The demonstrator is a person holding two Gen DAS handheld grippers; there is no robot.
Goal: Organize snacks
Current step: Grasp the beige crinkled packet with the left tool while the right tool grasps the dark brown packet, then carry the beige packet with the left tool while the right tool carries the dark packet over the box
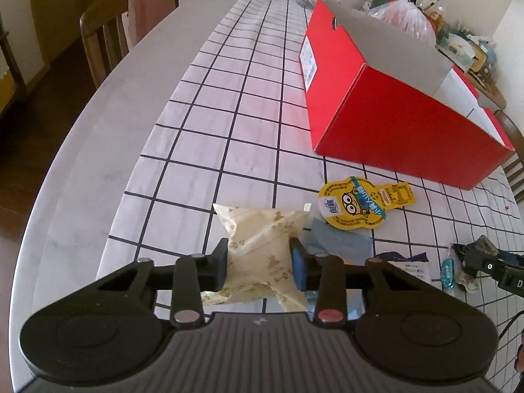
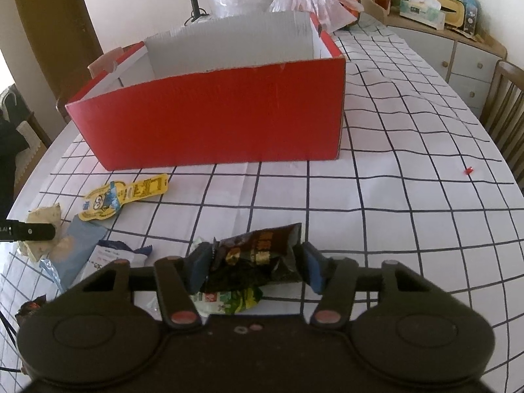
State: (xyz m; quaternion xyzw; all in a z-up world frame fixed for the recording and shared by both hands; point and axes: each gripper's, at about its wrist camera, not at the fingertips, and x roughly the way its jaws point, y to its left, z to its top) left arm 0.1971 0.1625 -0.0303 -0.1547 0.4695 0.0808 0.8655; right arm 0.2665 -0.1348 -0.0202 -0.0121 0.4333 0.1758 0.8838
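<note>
My left gripper (image 1: 258,263) is shut on a cream snack packet with gold stars (image 1: 258,245), held just above the checked tablecloth. My right gripper (image 2: 253,267) is shut on a dark brown snack packet (image 2: 258,255); a green and white packet (image 2: 229,301) lies under it. The open red box (image 1: 402,121) stands ahead to the right of the left gripper and straight ahead in the right wrist view (image 2: 213,114). A yellow cartoon packet (image 1: 363,206) lies in front of the box, also in the right wrist view (image 2: 121,199).
A blue-grey packet (image 1: 340,242), a white and blue wrapper (image 2: 111,255) and a small teal sweet (image 1: 447,271) lie on the cloth. Plastic bags (image 2: 308,0) stand behind the box. Wooden chairs (image 1: 104,29) flank the table. A sideboard (image 2: 458,55) stands at the right.
</note>
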